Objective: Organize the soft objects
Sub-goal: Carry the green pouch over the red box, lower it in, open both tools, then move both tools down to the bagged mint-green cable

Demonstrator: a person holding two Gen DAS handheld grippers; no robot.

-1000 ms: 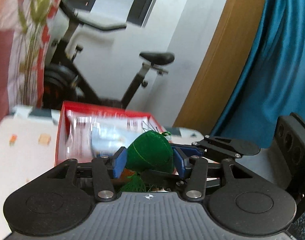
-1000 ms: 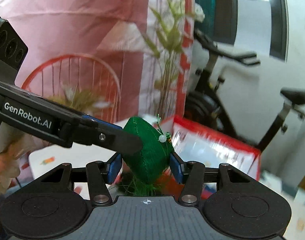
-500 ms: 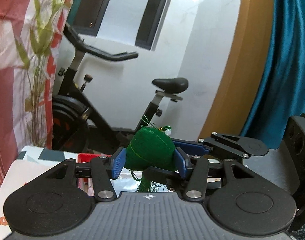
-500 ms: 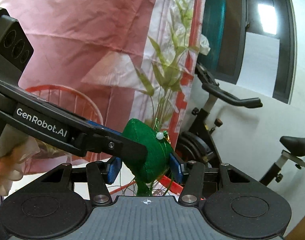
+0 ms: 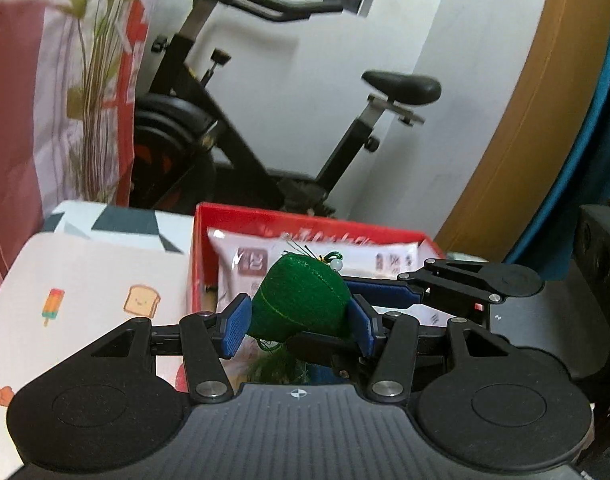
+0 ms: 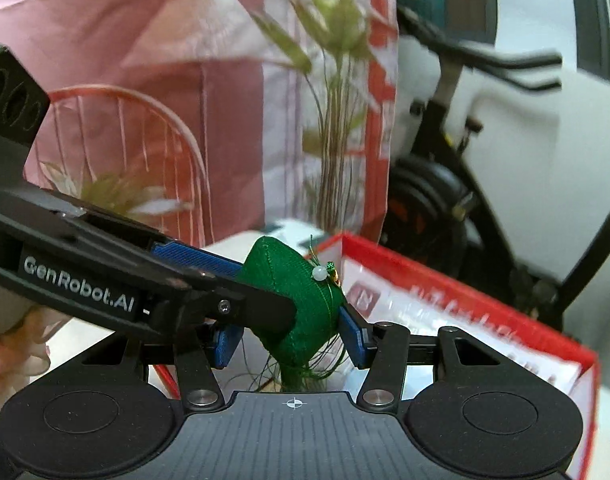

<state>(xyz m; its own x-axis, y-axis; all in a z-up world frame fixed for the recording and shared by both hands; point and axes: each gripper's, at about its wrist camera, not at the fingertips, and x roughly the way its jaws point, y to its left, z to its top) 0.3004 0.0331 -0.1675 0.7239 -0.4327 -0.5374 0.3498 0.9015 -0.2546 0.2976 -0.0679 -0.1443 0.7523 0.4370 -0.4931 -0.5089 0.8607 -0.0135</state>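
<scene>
Lower centre of both wrist views: a green stuffed pouch with a white bead and green tassel threads hanging below it, clamped by both grippers at once. Left gripper has its blue pads pressed on the pouch's two sides, grasping it; the right gripper comes in from the right of that frame with one blue finger against the pouch. In the right wrist view the right gripper grasps the same pouch between its blue pads, and the left gripper, marked GenRobot.AI, reaches in from the left edge onto it. A hand shows at lower left there. Just behind the pouch: red box with white plastic packets inside, sitting on a bench covered in a cartoon-print cloth. Farther back: exercise bike, dried plant stems, pink and red curtain, white wall, teal curtain at right.
</scene>
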